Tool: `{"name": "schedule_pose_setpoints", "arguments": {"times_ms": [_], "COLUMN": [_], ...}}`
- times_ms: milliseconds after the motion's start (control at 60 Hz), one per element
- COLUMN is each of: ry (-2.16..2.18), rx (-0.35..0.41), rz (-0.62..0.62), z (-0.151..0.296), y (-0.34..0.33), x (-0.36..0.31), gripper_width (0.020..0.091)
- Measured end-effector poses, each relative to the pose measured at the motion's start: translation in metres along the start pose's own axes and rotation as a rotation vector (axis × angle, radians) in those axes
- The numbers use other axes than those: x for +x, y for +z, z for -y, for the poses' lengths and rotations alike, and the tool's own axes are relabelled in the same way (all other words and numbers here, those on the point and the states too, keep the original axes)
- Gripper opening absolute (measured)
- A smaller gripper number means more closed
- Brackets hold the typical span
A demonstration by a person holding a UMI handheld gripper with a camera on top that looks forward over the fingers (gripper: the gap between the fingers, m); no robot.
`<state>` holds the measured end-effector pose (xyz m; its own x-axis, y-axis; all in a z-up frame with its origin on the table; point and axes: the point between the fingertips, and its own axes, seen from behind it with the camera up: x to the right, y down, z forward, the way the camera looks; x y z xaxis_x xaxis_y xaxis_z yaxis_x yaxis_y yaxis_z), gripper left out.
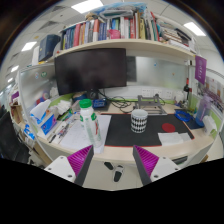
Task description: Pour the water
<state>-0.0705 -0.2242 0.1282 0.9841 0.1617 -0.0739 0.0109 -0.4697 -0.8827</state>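
A clear plastic water bottle (89, 124) with a green cap and a white label stands upright on the desk, beyond my left finger. A patterned black-and-white cup (139, 121) stands on a dark desk mat (158, 130), beyond my right finger. My gripper (113, 160) is open and held back from both, with only a small black object (117, 173) on the desk edge between its magenta pads (81, 158). The fingers hold nothing.
A monitor (91, 70) and a shelf of books (110, 27) are behind the desk. Boxes and clutter (45, 122) sit at the left, a red item (168, 127) and blue item (189, 119) at the right. White desk edge (113, 152) lies just ahead.
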Motion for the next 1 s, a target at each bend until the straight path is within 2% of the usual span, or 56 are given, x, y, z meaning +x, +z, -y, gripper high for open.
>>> {"name": "schedule_pose_setpoints", "arguments": {"times_ms": [100,233,583,633,667,700,717,750,783,900,1000], "ry": [-0.035,-0.048,-0.044,-0.029,-0.027,-0.036,-0.046,-0.066,-0.07,-0.051,-0.049], "rx": [0.015,0.078,0.241,0.244,0.244,0.257,0.269,0.287,0.301,0.329,0.353], "rz": [0.051,0.082,0.077,0.069,0.055,0.043,0.037,0.021,0.026,0.073,0.044], "z": [-0.012,0.005,0.055,0.054,0.052,0.053,0.054,0.055,0.057,0.061,0.062], "y": [0.024,0.058,0.139,0.149,0.155,0.159,0.161,0.164,0.165,0.168,0.17], "x": [-0.039,-0.07,-0.095,-0.093,-0.09,-0.088,-0.088,-0.086,-0.09,-0.1,-0.1], "gripper_width": [0.0816,0.0817,0.0812,0.0813,0.0789,0.0729,0.068,0.0511,0.0513,0.0434,0.0379]}}
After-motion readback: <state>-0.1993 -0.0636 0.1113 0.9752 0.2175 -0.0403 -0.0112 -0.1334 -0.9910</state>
